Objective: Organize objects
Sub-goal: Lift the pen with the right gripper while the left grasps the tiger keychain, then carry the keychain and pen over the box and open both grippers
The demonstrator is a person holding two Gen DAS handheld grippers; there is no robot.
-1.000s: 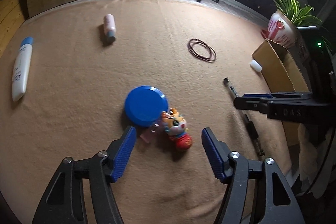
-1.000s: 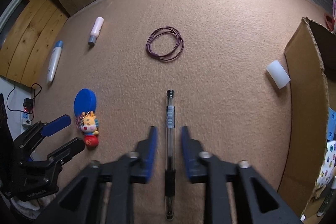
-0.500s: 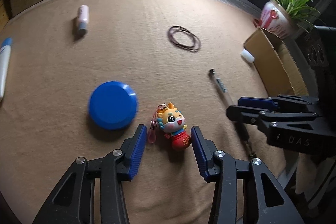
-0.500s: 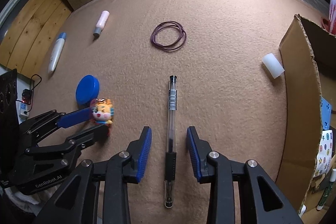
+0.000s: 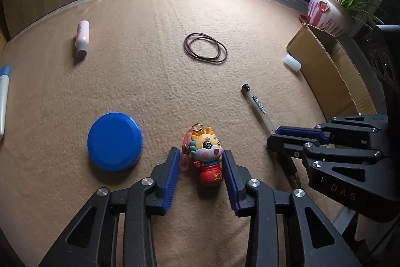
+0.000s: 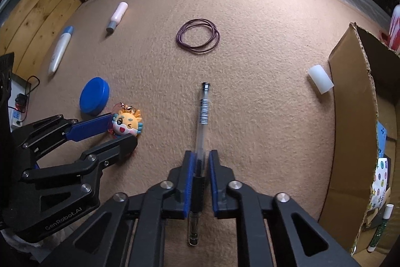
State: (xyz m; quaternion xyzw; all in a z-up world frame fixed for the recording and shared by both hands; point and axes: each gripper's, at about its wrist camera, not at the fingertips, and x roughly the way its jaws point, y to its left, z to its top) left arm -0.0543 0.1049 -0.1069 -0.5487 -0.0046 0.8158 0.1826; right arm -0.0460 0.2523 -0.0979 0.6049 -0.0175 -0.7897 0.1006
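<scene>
- The right tool (image 6: 199,162) is seen closed on the pen (image 6: 203,116); its jaws have just been closing, and the blue pads now press the dark grip part of the pen from both sides.
- The long axis of the pen runs from near to far, in line with the fingers of this tool, so the clear barrel points away toward the ring of rubber bands (image 6: 198,35).
- The left tool (image 5: 200,164) has also just been closing, around the dragon keychain (image 5: 207,154). The toy stands between the pads: the right pad seems to touch it, while on the left side only the pink strap lies by the pad, so a full grip cannot be told with certainty.
- The keychain lies on the beige mat (image 5: 150,81), just right of the blue lid (image 5: 114,142), directly in front of the left tool.
- The cardboard box (image 6: 350,116) stands at the right edge of the mat, with a small white cylinder (image 6: 320,78) just beside its wall.
- The box is judged to be the likely place for the things; the right tool is nearer to it than the left one, so the pen has the shorter way.
- A pink bottle (image 5: 82,38) and a white tube (image 6: 60,49) lie far to the left, well apart from both tools.
</scene>
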